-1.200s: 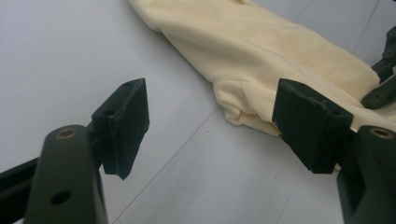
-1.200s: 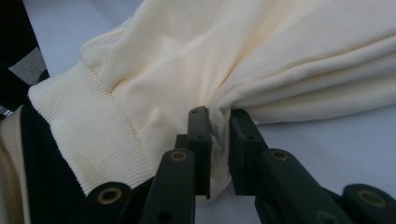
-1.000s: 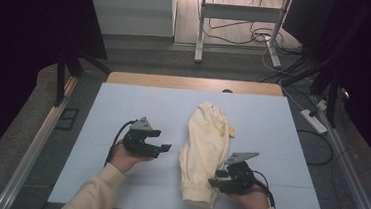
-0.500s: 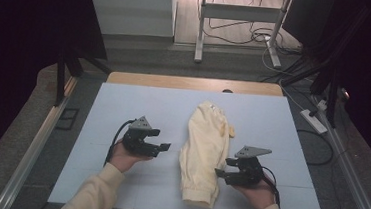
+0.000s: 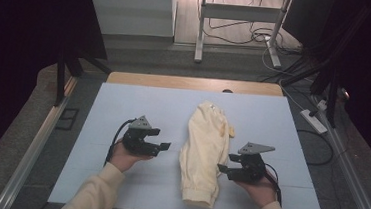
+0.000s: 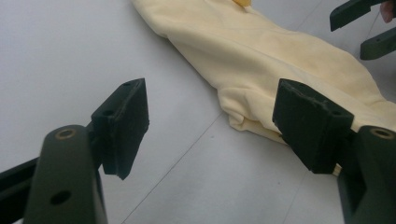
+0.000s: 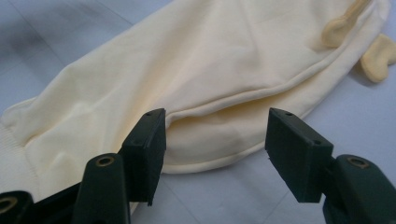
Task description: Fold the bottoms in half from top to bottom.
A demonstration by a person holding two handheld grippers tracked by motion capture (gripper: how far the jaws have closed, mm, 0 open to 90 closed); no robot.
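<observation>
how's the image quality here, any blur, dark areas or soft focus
High view: sharp on the lit table, but the room around it falls into near black. Left gripper view: the cream garment looks slightly soft and the near jaws are dark with little detail. Right gripper view: the fabric folds read clearly, with a soft shadow under the garment's edge and mild blur at the far corners.

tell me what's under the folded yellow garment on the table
The yellow garment lies flat on the pale blue table surface, which shows all around it. Whatever sits beneath its folded layers is covered; no bulge suggests anything there.
</observation>
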